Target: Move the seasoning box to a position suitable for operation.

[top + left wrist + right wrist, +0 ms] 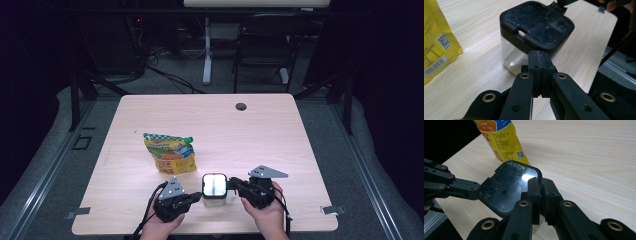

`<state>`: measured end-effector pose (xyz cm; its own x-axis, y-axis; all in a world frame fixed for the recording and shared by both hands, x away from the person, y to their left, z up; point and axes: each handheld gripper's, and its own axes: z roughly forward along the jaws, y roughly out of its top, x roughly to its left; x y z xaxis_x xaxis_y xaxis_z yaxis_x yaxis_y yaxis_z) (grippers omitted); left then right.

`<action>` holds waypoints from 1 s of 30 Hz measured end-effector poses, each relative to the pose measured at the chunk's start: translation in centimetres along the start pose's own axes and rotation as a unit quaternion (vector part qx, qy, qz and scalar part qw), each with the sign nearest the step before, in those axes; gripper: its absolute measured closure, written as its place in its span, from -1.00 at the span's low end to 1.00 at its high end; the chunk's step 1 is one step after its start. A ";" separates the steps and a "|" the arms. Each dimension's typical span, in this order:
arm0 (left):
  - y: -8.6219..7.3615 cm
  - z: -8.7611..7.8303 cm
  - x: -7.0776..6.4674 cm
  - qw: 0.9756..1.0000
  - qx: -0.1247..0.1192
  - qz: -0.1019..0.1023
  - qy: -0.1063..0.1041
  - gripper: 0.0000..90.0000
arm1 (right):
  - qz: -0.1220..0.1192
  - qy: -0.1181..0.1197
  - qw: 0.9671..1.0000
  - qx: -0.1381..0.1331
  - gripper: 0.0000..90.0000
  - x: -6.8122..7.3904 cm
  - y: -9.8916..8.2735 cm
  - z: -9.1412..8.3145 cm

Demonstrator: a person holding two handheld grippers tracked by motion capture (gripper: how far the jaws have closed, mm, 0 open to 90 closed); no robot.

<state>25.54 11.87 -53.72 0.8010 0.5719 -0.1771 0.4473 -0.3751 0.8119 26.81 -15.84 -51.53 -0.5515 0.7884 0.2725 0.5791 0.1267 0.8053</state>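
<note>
Both hands hold their grippers low and level, pointing inward toward each other. The left gripper has its jaws pressed together; the right gripper is nearly closed.

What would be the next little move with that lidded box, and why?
Probably lift the lid. The right gripper is shut on the rim of the black lid, and the left gripper, jaws shut, presses against the clear container below the lid, seemingly bracing it. The yellow bag waits beside it.
</note>
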 end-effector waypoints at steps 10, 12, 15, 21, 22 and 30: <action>0.6 0.0 -0.3 1.000 -0.009 0.006 -0.001 1.00 | -0.002 0.001 1.000 0.004 0.87 -0.1 0.0 -0.1; 0.7 0.0 -0.3 1.000 -0.010 0.004 0.001 0.99 | -0.010 -0.005 1.000 0.008 0.82 -0.1 0.1 -0.2; 0.9 0.0 -0.3 1.000 -0.009 0.005 0.002 0.98 | -0.018 -0.004 1.000 0.006 0.70 0.0 0.4 -0.7; 1.7 0.1 -0.5 1.000 -0.012 0.011 0.003 0.97 | -0.080 -0.014 0.996 0.026 0.40 1.3 0.7 -1.3; 1.9 0.1 -0.6 1.000 -0.013 0.014 0.004 0.97 | -0.086 -0.015 0.996 0.027 0.38 1.6 0.7 -1.3; 3.4 0.2 -1.1 0.999 -0.019 0.025 0.004 0.97 | -0.137 -0.016 0.990 0.023 0.31 3.6 -0.5 -1.8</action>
<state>26.23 9.79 -50.92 0.8187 0.5593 -0.1303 0.3907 -0.3761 0.8402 23.46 -14.19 -50.05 -0.6724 0.7395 0.0304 0.4380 0.3645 0.8218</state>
